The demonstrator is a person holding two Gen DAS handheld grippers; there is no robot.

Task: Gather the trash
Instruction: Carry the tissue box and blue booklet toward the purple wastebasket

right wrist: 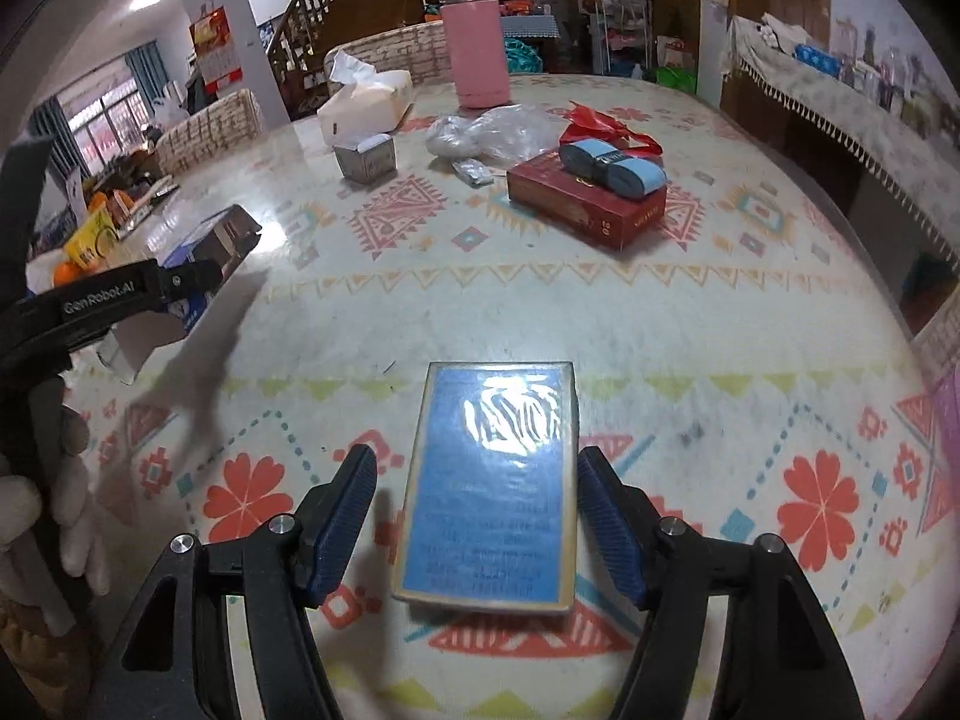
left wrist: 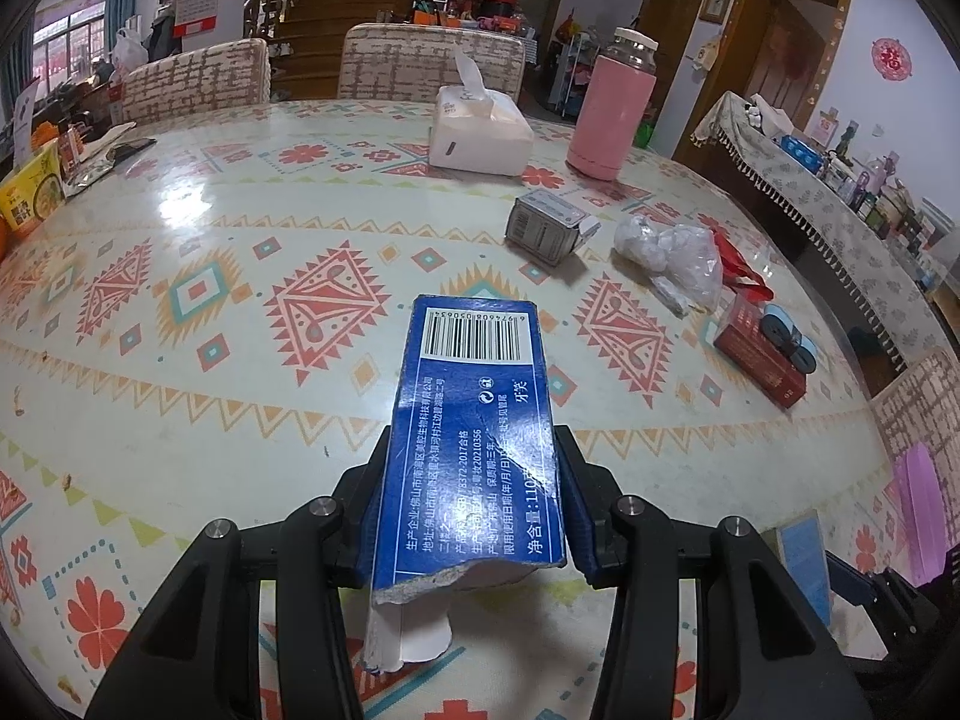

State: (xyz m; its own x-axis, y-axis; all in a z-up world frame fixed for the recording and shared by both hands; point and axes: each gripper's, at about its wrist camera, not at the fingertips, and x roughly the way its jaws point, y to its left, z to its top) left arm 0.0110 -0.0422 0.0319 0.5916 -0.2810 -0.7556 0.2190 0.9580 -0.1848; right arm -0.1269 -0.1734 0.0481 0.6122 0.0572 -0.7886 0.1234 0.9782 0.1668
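The round tabletop (right wrist: 690,324), covered in a glossy cloth patterned with red flowers and diamonds, carries the scattered litter: a dark red flat carton (right wrist: 585,204) with rolled light-blue tape on top, a crumpled clear plastic bag (right wrist: 492,129) and a small grey open box (right wrist: 366,159), all well away toward the far side. Much nearer, a light-blue flat rectangular box wrapped in shiny film (right wrist: 492,486) lies flat on the cloth directly in front of the right claw (right wrist: 477,528). Its long axis runs straight away from the claw, in line with the fingers, so its two long edges face the pads. The claw is released: the jaws straddle the box, with a clear gap showing on the left side and the right pad just beside the edge. Judging from this, closing straight inward should catch the narrow width. The left claw (left wrist: 474,504) is clenched on a torn dark-blue cardboard carton with a barcode (left wrist: 474,420), held above the cloth, so the right hand is the free and nearer one.
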